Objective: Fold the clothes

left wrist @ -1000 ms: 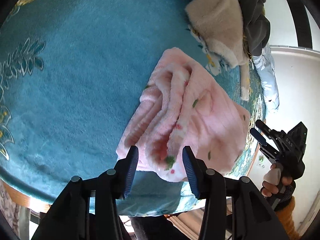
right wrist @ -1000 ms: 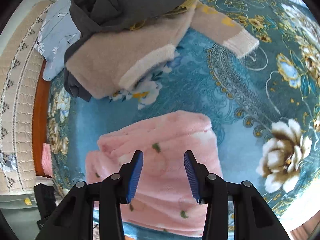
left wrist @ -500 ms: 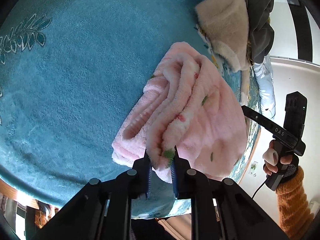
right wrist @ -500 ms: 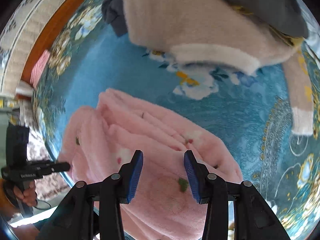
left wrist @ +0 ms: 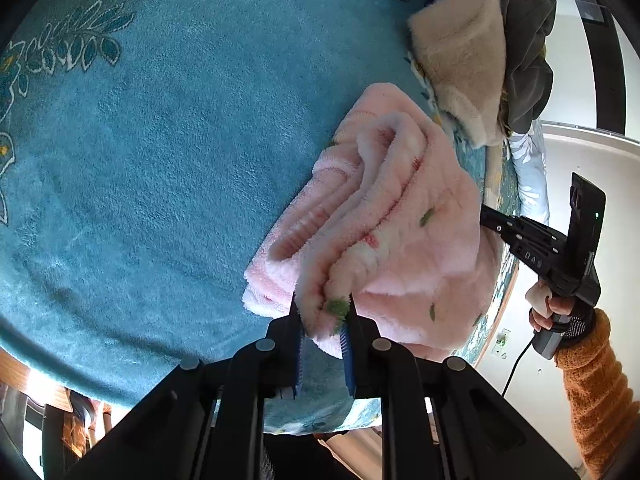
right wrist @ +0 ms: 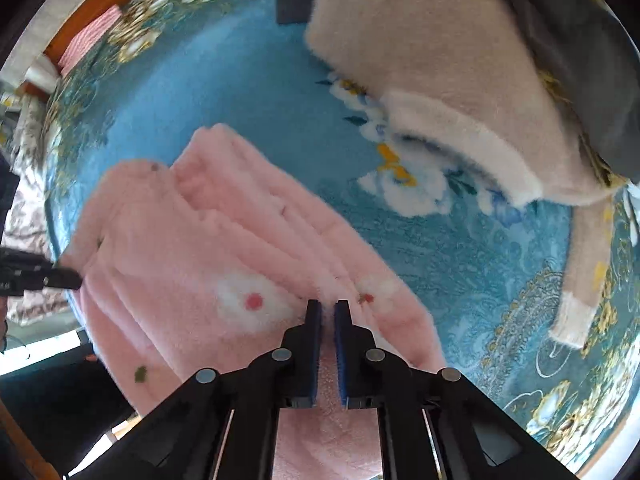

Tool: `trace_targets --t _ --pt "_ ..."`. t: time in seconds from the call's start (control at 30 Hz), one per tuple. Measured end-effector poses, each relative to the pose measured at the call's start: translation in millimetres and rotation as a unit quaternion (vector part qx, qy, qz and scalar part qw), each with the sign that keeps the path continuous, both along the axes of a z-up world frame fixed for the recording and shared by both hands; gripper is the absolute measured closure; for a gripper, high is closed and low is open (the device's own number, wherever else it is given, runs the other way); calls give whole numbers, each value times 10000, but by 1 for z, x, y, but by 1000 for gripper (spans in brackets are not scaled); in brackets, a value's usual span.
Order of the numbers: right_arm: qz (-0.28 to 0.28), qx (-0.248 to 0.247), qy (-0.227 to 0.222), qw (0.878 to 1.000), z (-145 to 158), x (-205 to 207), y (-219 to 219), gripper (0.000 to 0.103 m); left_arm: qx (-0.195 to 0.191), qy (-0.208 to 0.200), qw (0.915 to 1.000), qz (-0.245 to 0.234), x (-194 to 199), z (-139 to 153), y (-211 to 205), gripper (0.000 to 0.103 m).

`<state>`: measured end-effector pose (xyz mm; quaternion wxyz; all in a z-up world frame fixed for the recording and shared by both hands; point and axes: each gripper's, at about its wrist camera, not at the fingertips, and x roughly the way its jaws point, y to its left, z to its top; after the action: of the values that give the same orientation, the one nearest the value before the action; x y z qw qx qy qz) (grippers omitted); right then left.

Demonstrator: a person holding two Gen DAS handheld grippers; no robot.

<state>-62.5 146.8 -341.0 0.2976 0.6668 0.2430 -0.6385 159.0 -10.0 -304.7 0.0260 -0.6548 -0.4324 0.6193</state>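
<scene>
The pink fleece garment (left wrist: pixel 404 232) lies bunched on the teal floral bedspread (left wrist: pixel 152 152), near a beige sweater (right wrist: pixel 432 56). The left hand-held gripper (left wrist: pixel 323 320) pinches a thick fold at its corner. The right hand-held gripper (right wrist: pixel 328 312) is clamped nearly closed on another edge.

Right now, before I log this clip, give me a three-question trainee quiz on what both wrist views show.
1. True or false: the left gripper is clamped on the pink fleece garment.
2. The right gripper is: A) wide open B) closed on pink fleece C) holding the beige sweater.
3. What colour is the blanket under the clothes?

Key: 1 true; 2 B; 3 teal blue.
</scene>
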Motion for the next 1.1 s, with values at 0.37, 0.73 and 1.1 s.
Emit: trace_targets --t 0.37,0.73,1.1 --pt "-2548 -826 140 9633 40 -21 84 95 -203 -19 9995 -246 -16 18 -4 77" --pt "-3907 -1236 -247 9119 45 55 133 92 -844 1035 9799 -1482 -85 72 34 77" --pt "-3754 -1364 -317 9162 9 53 124 94 -957 517 9758 -1895 -119 13 61 77"
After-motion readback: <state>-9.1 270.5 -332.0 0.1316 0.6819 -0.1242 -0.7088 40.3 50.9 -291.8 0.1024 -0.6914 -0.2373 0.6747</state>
